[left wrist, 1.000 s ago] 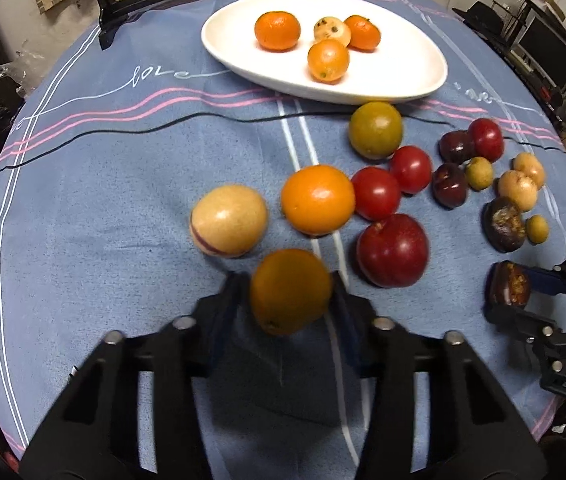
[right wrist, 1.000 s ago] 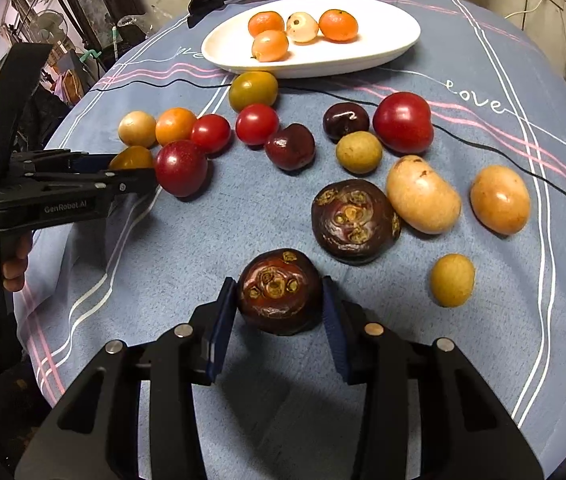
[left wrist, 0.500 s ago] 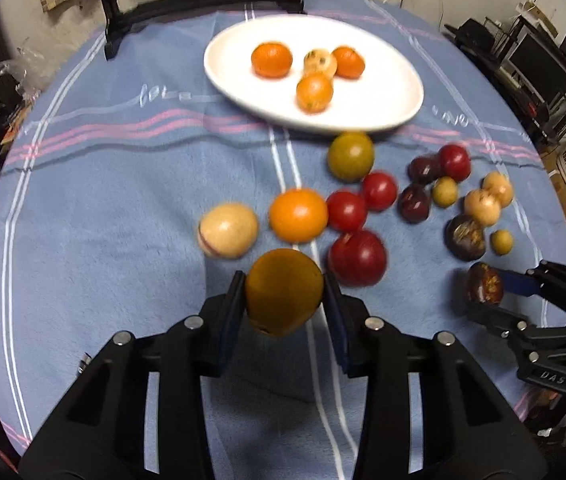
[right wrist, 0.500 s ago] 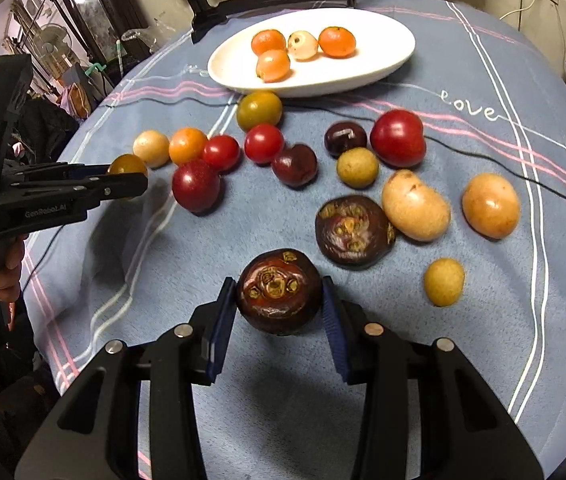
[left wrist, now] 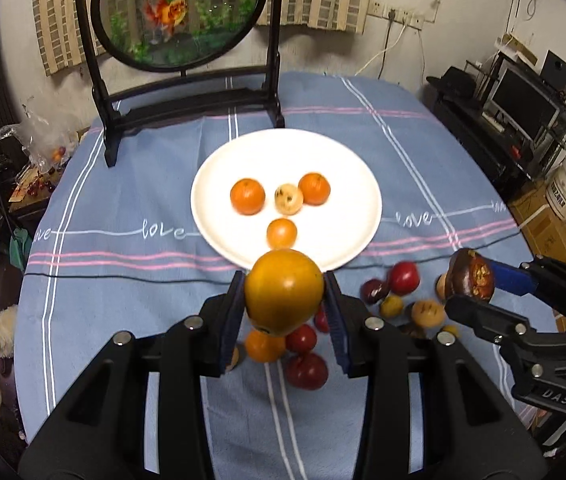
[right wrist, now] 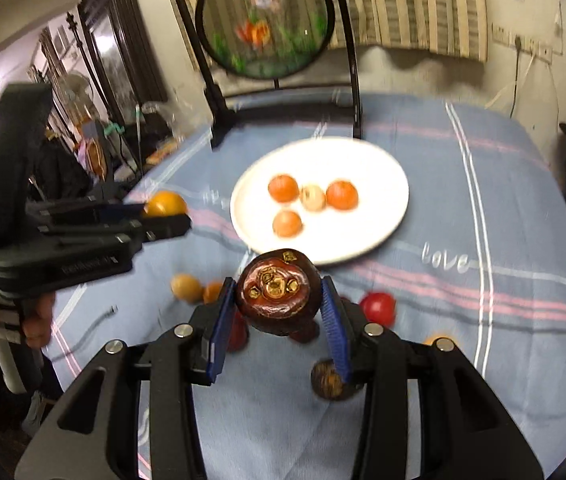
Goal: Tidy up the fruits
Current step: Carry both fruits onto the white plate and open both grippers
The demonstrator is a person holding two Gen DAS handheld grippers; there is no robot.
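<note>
Left gripper: the left gripper [left wrist: 284,296] is closed on a yellow-orange fruit [left wrist: 283,290]; both blue pads press its sides and it is lifted above the cloth, near the front edge of the plate.
Right gripper: the right gripper [right wrist: 279,303] is closed on a dark mangosteen [right wrist: 278,290], held between its two blue pads, raised over the table with the brown patterned end turned to the camera.
White plate: the white plate [left wrist: 347,184] stands on the blue tablecloth [left wrist: 123,288], behind both grippers.
On the plate: two orange fruits at the back, a pale spotted fruit [left wrist: 289,199] between them, and one smaller orange fruit [left wrist: 282,232] in front, near the rim.
Loose fruits: under and behind the left gripper lie an orange [left wrist: 264,345], a big red fruit [left wrist: 307,370] and a small red one; to the right is a group of red, dark and yellow fruits, partly blurred.
Second mangosteen: another dark mangosteen [right wrist: 327,379] lies on the cloth, partly behind the right finger of the right gripper.
Background: a round goldfish screen [left wrist: 179,12] in a black stand is at the far edge of the table.
Person: a hand [right wrist: 37,320] holds the handle of the left gripper, seen in the right wrist view.
</note>
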